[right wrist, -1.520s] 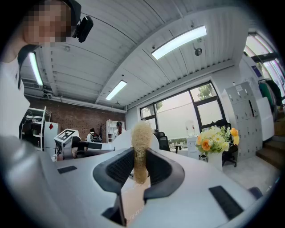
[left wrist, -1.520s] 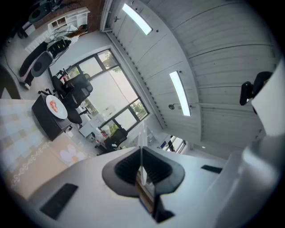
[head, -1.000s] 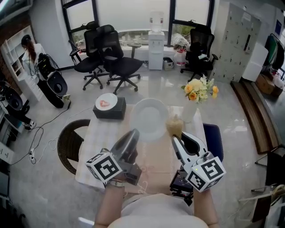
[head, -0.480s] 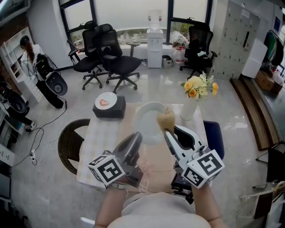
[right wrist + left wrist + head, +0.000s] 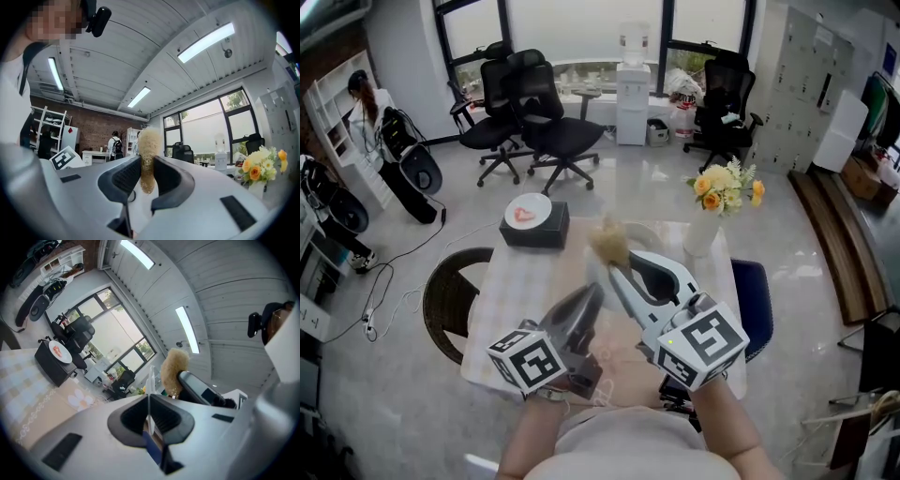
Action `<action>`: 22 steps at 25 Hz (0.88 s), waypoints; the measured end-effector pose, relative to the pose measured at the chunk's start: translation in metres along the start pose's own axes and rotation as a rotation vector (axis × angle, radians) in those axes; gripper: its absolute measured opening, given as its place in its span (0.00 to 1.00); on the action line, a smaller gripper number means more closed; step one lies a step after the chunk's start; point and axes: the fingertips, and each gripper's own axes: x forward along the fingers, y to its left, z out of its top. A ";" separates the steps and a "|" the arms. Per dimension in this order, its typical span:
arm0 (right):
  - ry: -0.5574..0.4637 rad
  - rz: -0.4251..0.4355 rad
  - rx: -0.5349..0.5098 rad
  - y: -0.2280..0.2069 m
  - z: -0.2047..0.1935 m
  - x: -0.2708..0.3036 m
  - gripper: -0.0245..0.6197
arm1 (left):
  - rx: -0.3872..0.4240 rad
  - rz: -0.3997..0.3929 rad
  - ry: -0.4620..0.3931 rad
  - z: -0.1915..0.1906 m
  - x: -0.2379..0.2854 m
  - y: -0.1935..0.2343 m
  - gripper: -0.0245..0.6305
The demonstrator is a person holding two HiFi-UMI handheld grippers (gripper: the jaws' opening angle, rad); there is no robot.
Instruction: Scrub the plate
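at left, our left gripper (image 5: 584, 302) is clenched on the rim of the white plate (image 5: 150, 380), held edge-on above the table (image 5: 516, 281). right of it, our right gripper (image 5: 617, 267) grasps a tan scrubber (image 5: 607, 242) close beside the plate; we cannot tell if they touch. yellow flowers (image 5: 724, 192) stand farther right.

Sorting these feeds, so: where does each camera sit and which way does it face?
Head view: on the person's head, facing down at the table; forearms, left gripper, right gripper show.
Left gripper view: rides the left gripper, facing up along jaws shut on the plate; right gripper's scrubber shows.
Right gripper view: rides the right gripper, facing the windows along jaws shut on the scrubber; person's torso shows.
Shared: scrubber, in all three.
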 end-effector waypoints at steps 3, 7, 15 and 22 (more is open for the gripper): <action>0.015 0.016 -0.017 0.007 -0.002 0.007 0.17 | 0.008 -0.001 0.004 0.000 0.000 0.000 0.07; 0.028 0.024 -0.025 0.010 -0.007 0.014 0.17 | 0.043 0.002 0.016 -0.003 -0.002 -0.002 0.07; 0.032 -0.016 -0.030 -0.002 -0.008 0.016 0.17 | 0.070 -0.004 0.032 -0.006 -0.004 -0.003 0.07; 0.019 -0.096 -0.021 -0.032 -0.006 0.007 0.17 | 0.074 -0.021 0.034 -0.007 -0.002 -0.005 0.07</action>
